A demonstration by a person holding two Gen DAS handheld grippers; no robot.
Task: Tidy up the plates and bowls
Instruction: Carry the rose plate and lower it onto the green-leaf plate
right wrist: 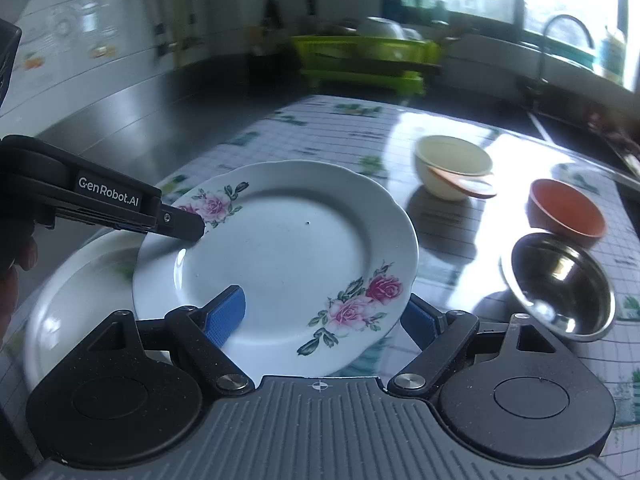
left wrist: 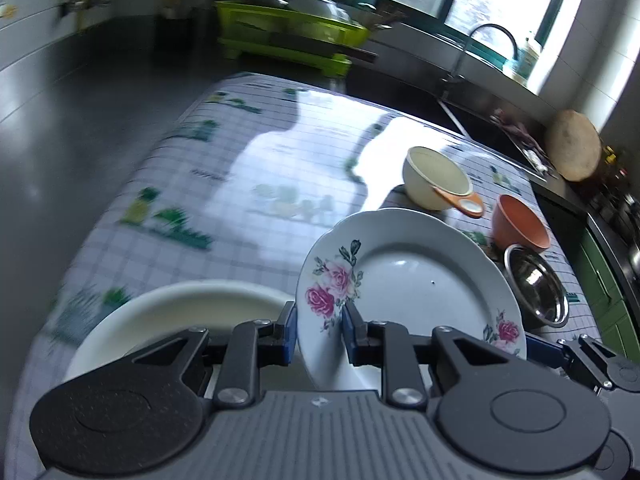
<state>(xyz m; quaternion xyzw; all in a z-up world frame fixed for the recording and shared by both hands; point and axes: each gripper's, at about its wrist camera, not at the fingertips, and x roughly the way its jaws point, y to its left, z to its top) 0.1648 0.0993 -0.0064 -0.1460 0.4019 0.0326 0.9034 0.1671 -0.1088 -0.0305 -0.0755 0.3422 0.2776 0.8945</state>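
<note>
A white plate with pink roses (left wrist: 416, 280) (right wrist: 288, 256) is held tilted above the table. My left gripper (left wrist: 319, 330) is shut on its rim; it shows in the right wrist view (right wrist: 180, 226) at the plate's left edge. My right gripper (right wrist: 324, 316) is open, one finger over the plate's face and one beyond its right edge. A plain white plate (left wrist: 168, 316) (right wrist: 72, 300) lies on the table under the rose plate. A cream bowl (left wrist: 434, 178) (right wrist: 454, 166), an orange bowl (left wrist: 518, 222) (right wrist: 566, 208) and a steel bowl (left wrist: 536, 284) (right wrist: 560, 284) stand to the right.
An orange and white spoon (left wrist: 460, 202) (right wrist: 468, 186) leans on the cream bowl. A green dish rack (left wrist: 288, 36) (right wrist: 364, 60) with dishes stands on the dark counter behind. A sink with a tap (left wrist: 488, 40) lies at the back right. The table has a checked cloth (left wrist: 240, 184).
</note>
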